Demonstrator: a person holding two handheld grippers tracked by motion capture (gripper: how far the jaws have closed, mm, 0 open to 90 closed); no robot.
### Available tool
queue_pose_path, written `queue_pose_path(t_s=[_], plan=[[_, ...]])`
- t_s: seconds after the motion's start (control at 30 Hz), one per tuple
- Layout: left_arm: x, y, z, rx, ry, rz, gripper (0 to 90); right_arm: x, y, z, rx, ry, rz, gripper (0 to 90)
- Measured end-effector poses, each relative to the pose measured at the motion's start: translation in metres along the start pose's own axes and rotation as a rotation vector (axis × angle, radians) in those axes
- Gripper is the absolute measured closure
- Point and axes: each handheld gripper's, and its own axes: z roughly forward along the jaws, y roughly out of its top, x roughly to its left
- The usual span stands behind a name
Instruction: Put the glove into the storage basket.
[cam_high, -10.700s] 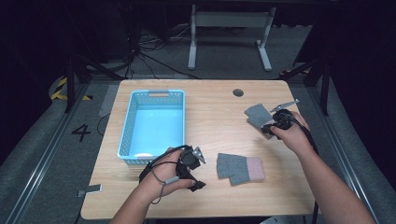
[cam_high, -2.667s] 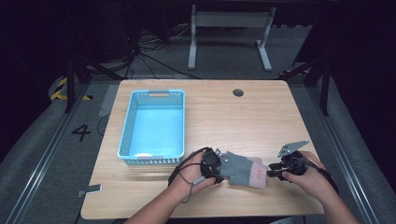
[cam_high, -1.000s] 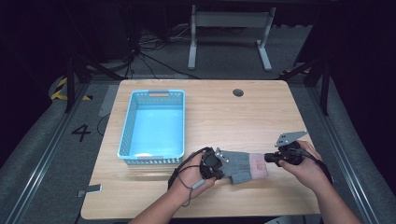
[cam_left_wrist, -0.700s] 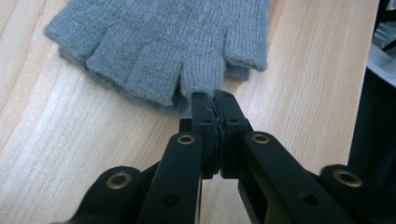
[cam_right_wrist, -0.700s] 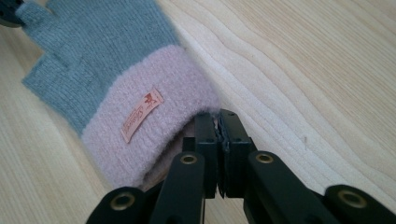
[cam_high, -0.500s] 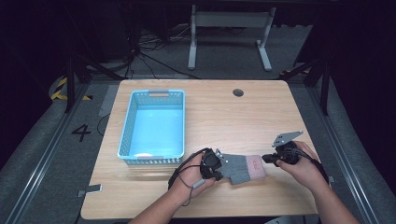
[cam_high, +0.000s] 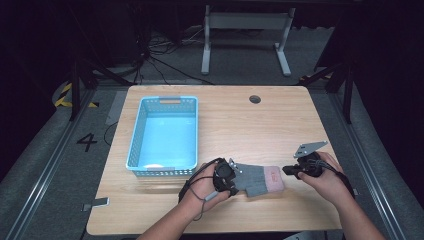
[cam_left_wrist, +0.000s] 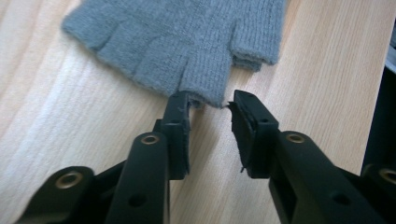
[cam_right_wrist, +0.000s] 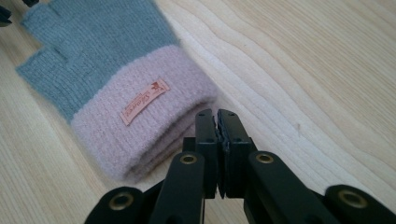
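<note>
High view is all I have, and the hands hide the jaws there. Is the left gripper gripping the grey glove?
Observer: No. The left gripper has just been opening its jaws. A finger end of the grey glove lies at their tips, and the pads do not press on it.
Operator: And the right one?
Observer: The right gripper is shut on nothing, just short of the pink cuff.
Operator: One glove or two?
Observer: The pink cuff's edge shows stacked layers, so likely two.
</note>
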Motion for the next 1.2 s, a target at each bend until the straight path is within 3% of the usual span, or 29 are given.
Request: queue_pose_path(t_s=[0.33,0.6,0.93,1.2], plan=[[-0.003,0.008,-0.014,-0.03,0.019,0.017,51.7,-0.007,-0.009,-0.011,-0.028,-0.009,0.056,81.3],[-0.007,0.023,-0.02,-0.04,0.016,0.051,42.7,-0.014,-0.017,-0.013,-0.036,-0.013,0.102,66.2],[-0.007,0.042,-0.01,-0.043,0.022,0.099,29.2,-0.023,-0.029,-0.018,-0.061,-0.037,0.151,60.7],[-0.001,0.058,0.003,-0.057,-0.017,0.112,15.8,-0.022,-0.036,-0.024,-0.07,-0.041,0.17,59.4]])
